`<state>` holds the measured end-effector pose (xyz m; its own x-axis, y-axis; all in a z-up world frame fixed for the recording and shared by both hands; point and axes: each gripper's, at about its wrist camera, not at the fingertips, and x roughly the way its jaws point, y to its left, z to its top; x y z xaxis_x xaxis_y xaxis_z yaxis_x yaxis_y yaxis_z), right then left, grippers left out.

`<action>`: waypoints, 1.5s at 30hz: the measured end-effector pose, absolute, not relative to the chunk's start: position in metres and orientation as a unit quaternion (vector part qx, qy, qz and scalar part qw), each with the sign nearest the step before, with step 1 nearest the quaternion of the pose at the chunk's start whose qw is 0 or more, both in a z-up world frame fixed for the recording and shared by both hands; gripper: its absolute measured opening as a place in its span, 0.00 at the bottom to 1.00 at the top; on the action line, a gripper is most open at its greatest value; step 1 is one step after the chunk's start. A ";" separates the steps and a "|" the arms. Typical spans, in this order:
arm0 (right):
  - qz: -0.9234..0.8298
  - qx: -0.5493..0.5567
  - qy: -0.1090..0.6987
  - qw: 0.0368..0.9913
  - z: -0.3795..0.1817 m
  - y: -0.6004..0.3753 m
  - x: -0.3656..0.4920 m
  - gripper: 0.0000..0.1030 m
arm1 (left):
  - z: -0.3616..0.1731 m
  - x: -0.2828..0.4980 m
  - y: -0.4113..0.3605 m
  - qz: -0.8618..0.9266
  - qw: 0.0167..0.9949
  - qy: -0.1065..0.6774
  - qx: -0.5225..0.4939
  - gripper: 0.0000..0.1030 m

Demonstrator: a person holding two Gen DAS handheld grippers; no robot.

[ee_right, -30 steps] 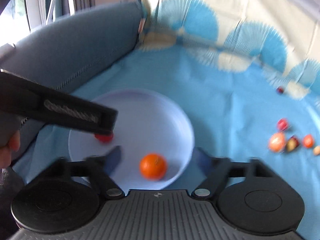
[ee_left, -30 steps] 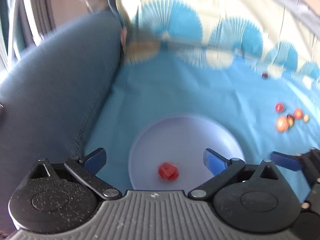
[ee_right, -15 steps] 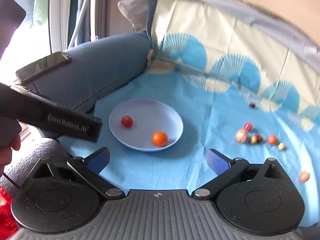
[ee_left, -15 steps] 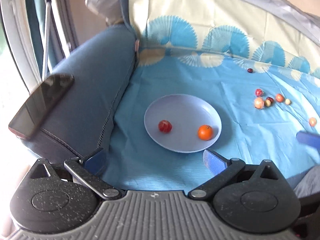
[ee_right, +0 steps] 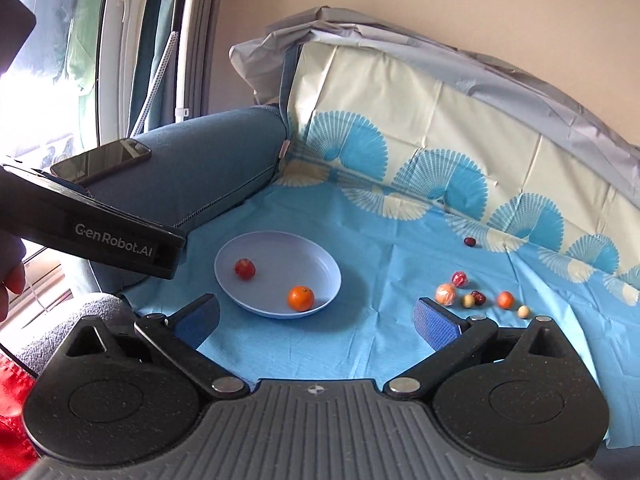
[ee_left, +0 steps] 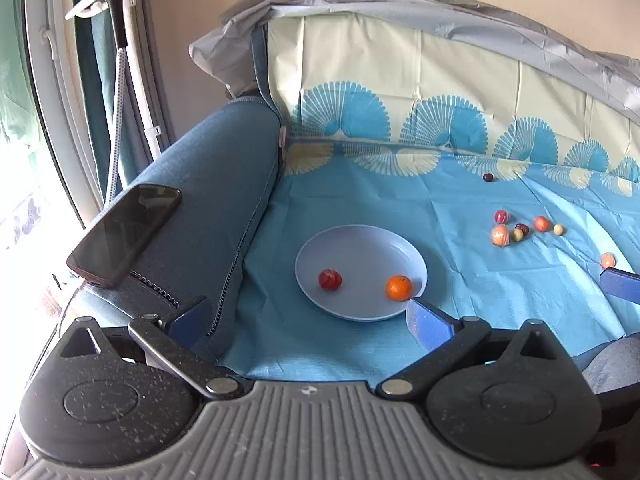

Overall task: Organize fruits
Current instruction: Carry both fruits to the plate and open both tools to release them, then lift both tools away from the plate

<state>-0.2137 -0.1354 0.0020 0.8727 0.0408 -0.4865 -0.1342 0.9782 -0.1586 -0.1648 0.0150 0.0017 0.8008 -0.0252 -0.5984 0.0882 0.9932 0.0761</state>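
Two fruits, a red one [ee_left: 330, 279] and an orange [ee_left: 398, 287], lie apart inside the plate [ee_left: 360, 240] in the left wrist view, loose fruits [ee_left: 520, 230] scattered well right of the plate, and the left gripper [ee_left: 308, 320] stands spread and empty short of it. From the right wrist, the right gripper [ee_right: 316, 324], just opened wide with nothing between its jaws, sits short of the plate [ee_right: 280, 248], and the fruits [ee_right: 476, 298] lie right of the plate.

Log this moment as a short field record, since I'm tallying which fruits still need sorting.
surface: blue cloth over a sofa
plate: holds a red fruit and an orange
loose fruits: cluster on the cloth right of the plate, one dark fruit farther back
left claw: open, empty
right claw: open, empty
armrest: phone lying on it
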 end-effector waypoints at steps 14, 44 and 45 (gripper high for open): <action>0.042 -0.095 0.252 0.962 0.002 -0.131 -0.214 0.99 | 0.000 -0.160 0.019 -0.033 0.946 0.318 0.048 1.00; 0.040 -0.037 0.314 0.948 -0.032 -0.155 -0.173 0.99 | -0.035 -0.120 0.011 -0.022 0.925 0.376 0.060 1.00; 0.039 -0.034 0.319 0.946 -0.034 -0.155 -0.170 0.99 | -0.037 -0.117 0.011 -0.022 0.923 0.379 0.060 1.00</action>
<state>-0.1705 -0.1555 -0.0344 0.7937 0.0526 -0.6061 -0.0965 0.9945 -0.0400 -0.1174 0.0110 -0.0365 0.7118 0.0060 -0.7024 0.0855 0.9918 0.0951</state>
